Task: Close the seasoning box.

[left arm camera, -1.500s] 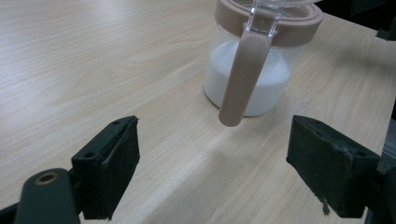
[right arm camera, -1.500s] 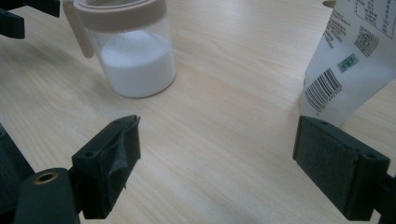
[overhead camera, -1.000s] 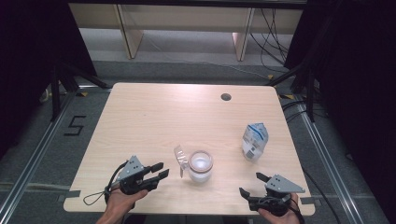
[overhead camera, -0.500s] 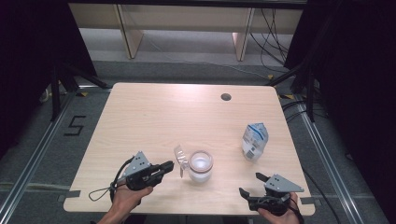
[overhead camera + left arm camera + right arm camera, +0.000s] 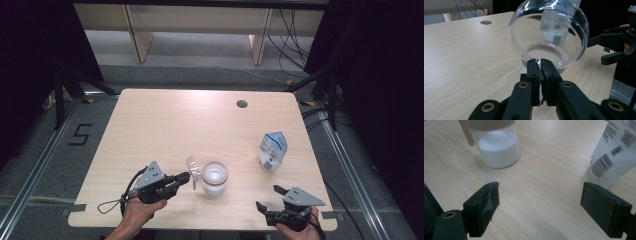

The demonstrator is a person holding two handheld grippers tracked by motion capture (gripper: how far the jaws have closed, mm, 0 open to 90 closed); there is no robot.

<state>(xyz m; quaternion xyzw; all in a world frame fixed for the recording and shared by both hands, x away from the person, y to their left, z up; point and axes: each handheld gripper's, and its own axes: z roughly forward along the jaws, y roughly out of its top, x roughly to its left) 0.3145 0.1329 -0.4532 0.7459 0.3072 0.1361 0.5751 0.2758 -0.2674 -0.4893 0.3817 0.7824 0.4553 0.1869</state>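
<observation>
From above, the left hand-held gripper [image 5: 186, 178] pinches the clear lid [image 5: 193, 169] just beside the jar [image 5: 215, 178] near the desk [image 5: 165, 125] front edge; the right hand-held gripper [image 5: 272, 197] gapes empty. Left gripper view: pads clamp the lid's rim [image 5: 548, 35], and the pouch [image 5: 554, 27] looks warped through it. Right gripper view: jar top and pouch [image 5: 616, 150] get cut off.

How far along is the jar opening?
Done: the clear lid stands tipped up off the jar of white powder. In hand: the left gripper pinches the lid's edge. Left: the open right gripper hasn't touched the pouch.
</observation>
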